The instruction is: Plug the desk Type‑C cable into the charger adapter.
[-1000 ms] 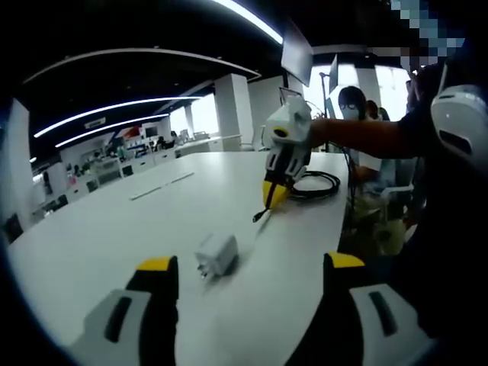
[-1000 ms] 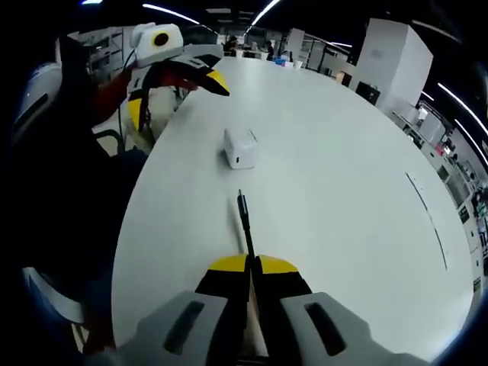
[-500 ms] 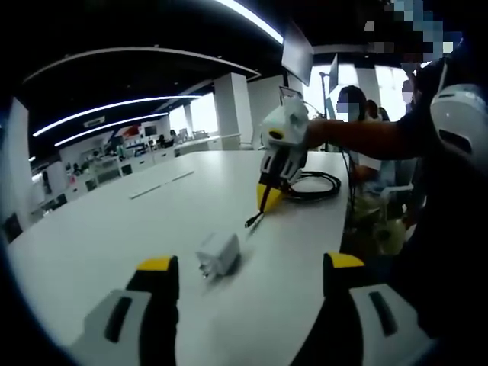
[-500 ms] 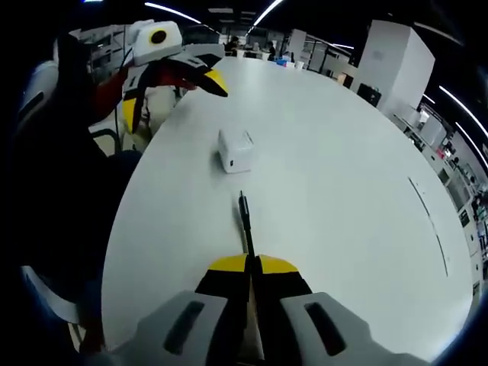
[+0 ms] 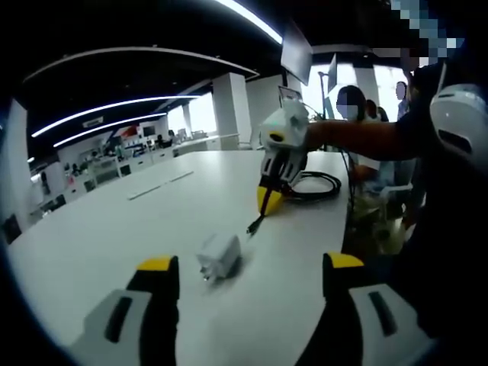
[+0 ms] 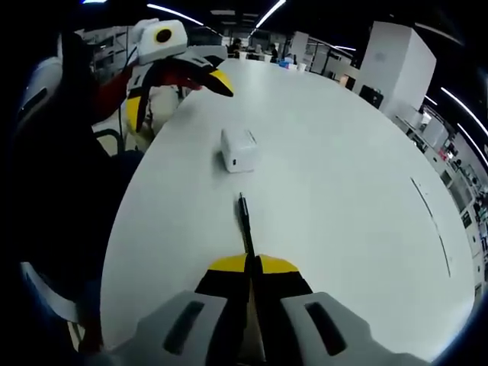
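Pinching the thin black Type-C cable (image 6: 244,221) in my right gripper (image 6: 249,263), plug aimed at the small white charger adapter (image 6: 239,148) (lying on the white table (image 6: 343,175)); my left gripper (image 5: 248,267) gapes, holding nothing.

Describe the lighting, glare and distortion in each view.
Left gripper view: bright windows blow out behind the right gripper, ceiling light strips bend into arcs, and the white table curves. Right gripper view: evenly lit, the charger adapter is crisp, and the table edge bows strongly.
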`<state>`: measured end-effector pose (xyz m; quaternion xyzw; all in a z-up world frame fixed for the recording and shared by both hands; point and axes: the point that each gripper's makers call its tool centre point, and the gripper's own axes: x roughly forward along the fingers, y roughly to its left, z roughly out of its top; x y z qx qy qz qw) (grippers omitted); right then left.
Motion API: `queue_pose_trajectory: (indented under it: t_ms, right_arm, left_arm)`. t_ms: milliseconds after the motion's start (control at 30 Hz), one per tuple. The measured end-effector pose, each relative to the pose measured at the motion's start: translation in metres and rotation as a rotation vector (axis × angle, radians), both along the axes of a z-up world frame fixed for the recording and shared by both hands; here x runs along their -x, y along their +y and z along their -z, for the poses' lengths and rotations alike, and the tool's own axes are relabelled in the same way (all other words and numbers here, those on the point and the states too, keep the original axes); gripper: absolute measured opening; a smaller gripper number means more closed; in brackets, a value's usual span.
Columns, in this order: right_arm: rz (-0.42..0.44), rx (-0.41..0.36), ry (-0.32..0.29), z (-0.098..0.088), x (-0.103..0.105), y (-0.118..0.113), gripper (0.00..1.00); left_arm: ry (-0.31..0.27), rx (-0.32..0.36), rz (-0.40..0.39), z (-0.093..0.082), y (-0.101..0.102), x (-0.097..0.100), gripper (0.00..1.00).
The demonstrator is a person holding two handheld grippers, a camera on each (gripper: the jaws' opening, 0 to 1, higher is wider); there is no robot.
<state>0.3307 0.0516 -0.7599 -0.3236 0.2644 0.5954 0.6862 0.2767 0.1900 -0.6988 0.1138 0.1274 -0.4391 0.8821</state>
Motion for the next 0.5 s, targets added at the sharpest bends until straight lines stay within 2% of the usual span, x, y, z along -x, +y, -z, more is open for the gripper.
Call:
queue_pose_trajectory:
  t_ms: [500]
  right_arm:
    - [0.007,-0.020,0.017,0.0000,-0.0004,-0.0003,0.02]
  left_arm:
    - [0.006,0.004,-0.007,0.0022,0.0024,0.0021,0.77]
